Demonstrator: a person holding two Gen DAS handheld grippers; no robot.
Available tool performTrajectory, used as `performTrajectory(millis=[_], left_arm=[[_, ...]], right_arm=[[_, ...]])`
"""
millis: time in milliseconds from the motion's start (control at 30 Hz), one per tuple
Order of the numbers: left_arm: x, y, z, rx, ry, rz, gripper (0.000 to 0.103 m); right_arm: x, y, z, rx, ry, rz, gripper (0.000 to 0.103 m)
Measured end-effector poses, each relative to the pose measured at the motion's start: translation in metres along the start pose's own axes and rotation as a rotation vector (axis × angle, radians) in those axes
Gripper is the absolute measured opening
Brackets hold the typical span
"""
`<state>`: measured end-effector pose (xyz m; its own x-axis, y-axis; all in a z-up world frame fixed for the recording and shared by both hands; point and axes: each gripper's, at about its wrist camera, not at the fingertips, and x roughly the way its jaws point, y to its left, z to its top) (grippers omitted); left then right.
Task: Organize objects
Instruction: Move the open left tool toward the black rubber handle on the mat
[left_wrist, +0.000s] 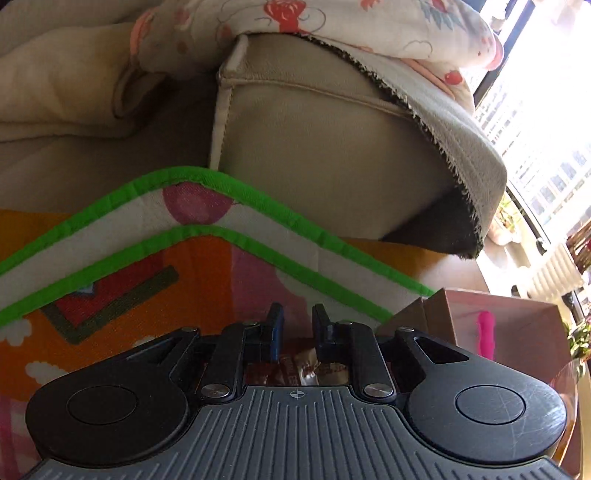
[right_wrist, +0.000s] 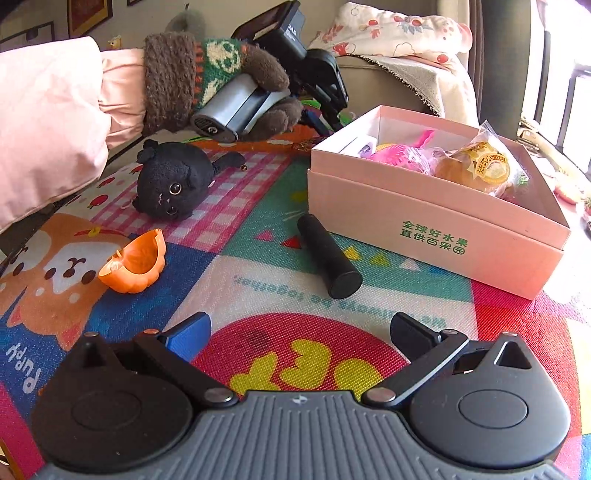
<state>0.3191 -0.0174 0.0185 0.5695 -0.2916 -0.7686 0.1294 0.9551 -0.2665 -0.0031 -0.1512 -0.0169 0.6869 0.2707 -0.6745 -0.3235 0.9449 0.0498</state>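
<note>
My left gripper (left_wrist: 297, 317) is nearly shut, with a brown foil snack packet (left_wrist: 303, 369) between the base of its fingers, above the colourful mat (left_wrist: 110, 295) next to the pink box (left_wrist: 517, 325). In the right wrist view the left gripper (right_wrist: 314, 81) is held by a hand over the mat's far edge. My right gripper (right_wrist: 299, 332) is open and empty, low over the mat (right_wrist: 295, 362). Ahead of it lie a black cylinder (right_wrist: 328, 254), an orange pumpkin-shaped shell (right_wrist: 136, 264) and a black plush cat (right_wrist: 173, 181). The pink box (right_wrist: 424, 229) holds a pink toy (right_wrist: 399, 153) and a wrapped bun (right_wrist: 480, 166).
A beige sofa (left_wrist: 332, 147) with a floral blanket (left_wrist: 369, 26) stands right behind the mat. A person's pink sleeve (right_wrist: 48, 122) reaches in from the left. A bright window (left_wrist: 546, 110) is at the right.
</note>
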Motion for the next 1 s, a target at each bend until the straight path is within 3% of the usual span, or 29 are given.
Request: performTrajectory(millis=[300, 433, 633, 733, 833, 1000], left_arm=[[-0.058, -0.014, -0.056, 0.329, 0.042, 0.076, 0.017], [-0.103, -0.025, -0.095, 0.434, 0.043, -0.005, 0.018], [-0.116, -0.04, -0.157, 0.49, 0.117, -0.093, 0.019], [-0.127, -0.043, -0.179, 0.502, 0.07, -0.117, 0.023], [-0.142, -0.039, -0.191, 0.432, 0.044, -0.191, 0.023], [-0.159, -0.056, -0.223, 0.52, 0.061, -0.135, 0.023]], right_arm=[[-0.001, -0.013, 0.0, 0.07, -0.014, 0.013, 0.103], [-0.002, -0.015, 0.0, 0.08, -0.018, 0.006, 0.103], [-0.014, -0.025, -0.002, 0.133, -0.058, -0.026, 0.103], [-0.021, -0.032, -0.007, 0.158, -0.054, -0.06, 0.103], [-0.025, -0.041, -0.013, 0.188, -0.046, -0.077, 0.103], [-0.026, -0.051, -0.014, 0.232, -0.043, -0.128, 0.103]])
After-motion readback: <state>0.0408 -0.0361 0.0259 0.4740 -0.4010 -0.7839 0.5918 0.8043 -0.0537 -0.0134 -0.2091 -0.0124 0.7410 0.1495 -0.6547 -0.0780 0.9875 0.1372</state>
